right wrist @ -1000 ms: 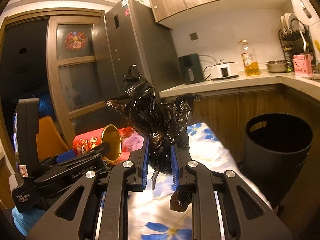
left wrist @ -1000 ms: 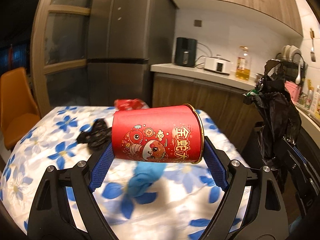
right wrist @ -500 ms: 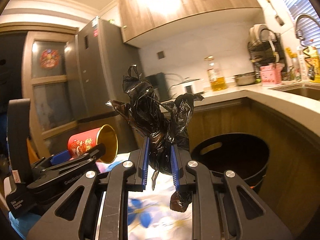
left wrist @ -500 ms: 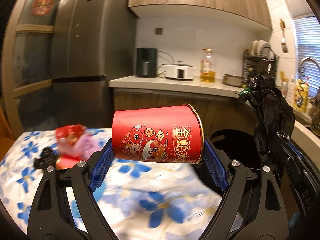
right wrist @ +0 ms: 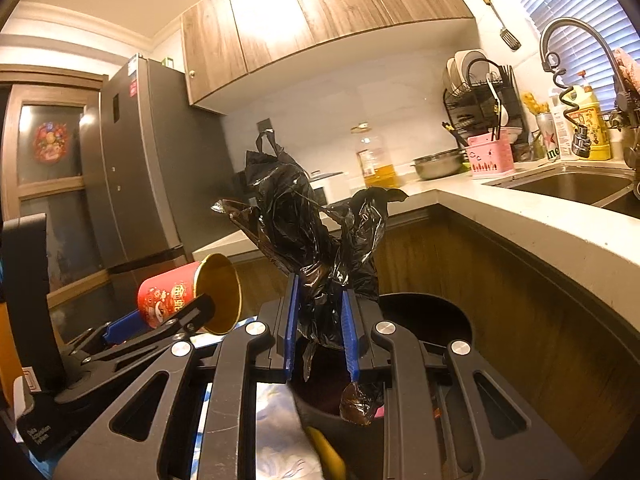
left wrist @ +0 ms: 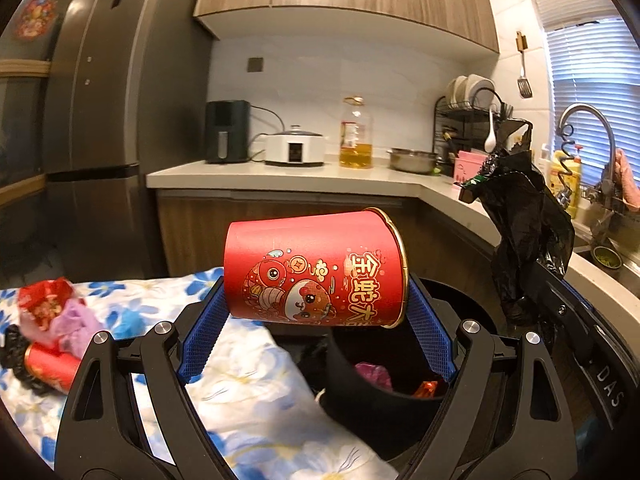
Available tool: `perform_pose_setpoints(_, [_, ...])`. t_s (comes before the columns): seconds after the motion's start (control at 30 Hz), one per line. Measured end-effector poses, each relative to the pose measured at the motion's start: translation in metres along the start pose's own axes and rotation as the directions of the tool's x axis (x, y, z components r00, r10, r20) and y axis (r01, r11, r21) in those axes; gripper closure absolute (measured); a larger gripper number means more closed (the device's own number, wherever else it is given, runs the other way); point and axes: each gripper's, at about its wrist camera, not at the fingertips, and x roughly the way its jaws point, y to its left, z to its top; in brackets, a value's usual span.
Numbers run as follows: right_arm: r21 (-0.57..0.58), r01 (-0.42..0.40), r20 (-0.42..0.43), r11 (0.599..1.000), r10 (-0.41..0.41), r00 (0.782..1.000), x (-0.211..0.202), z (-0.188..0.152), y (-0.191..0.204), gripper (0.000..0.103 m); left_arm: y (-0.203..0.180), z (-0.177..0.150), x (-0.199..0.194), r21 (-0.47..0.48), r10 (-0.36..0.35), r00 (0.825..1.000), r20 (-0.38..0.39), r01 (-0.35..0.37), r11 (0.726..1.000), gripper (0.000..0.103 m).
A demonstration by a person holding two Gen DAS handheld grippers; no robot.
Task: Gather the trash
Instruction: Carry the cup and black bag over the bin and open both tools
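L gripper (left wrist: 316, 320) clamps red cup (left wrist: 316, 268) sideways, jaws wide, over bin (left wrist: 472, 308). R gripper (right wrist: 318, 332), nearly closed, pinches black bag (right wrist: 308, 240) above bin too. Only L view shows table (left wrist: 248, 392) w/ leftover trash (left wrist: 52, 320); only R view shows sink (right wrist: 568, 184). 1 s ago both were over table; bin now beneath.

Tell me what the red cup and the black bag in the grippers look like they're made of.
Red cup: likely coated paper, printed outside, with a shiny gold lining. Black bag: thin glossy plastic film, crumpled, with sharp creases catching the light.
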Motion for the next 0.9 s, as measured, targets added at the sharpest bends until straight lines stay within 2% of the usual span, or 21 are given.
perform_pose_setpoints(0.23, [0.011,0.027,-0.022,1.000,-0.027,0.999,0.017,-0.002,-0.018,0.082,-0.016,-0.004,0.035,0.009,-0.052,0.998,-0.024,0.052,0.999,0.019])
perform_pose_setpoints(0.63, [0.011,0.046,-0.065,0.999,-0.045,0.997,0.042,-0.006,-0.036,0.081,-0.026,-0.013,0.071,0.000,-0.126,0.991,-0.050,0.126,0.992,0.019])
perform_pose_setpoints(0.73, [0.016,0.045,-0.070,0.999,-0.043,0.997,0.045,-0.007,-0.040,0.079,-0.028,-0.015,0.075,0.000,-0.144,0.988,-0.056,0.145,0.990,0.019])
perform_pose_setpoints(0.9, [0.029,0.063,-0.080,0.998,-0.061,0.995,0.050,-0.010,-0.046,0.069,-0.027,-0.020,0.083,-0.010,-0.175,0.982,-0.068,0.175,0.984,0.019])
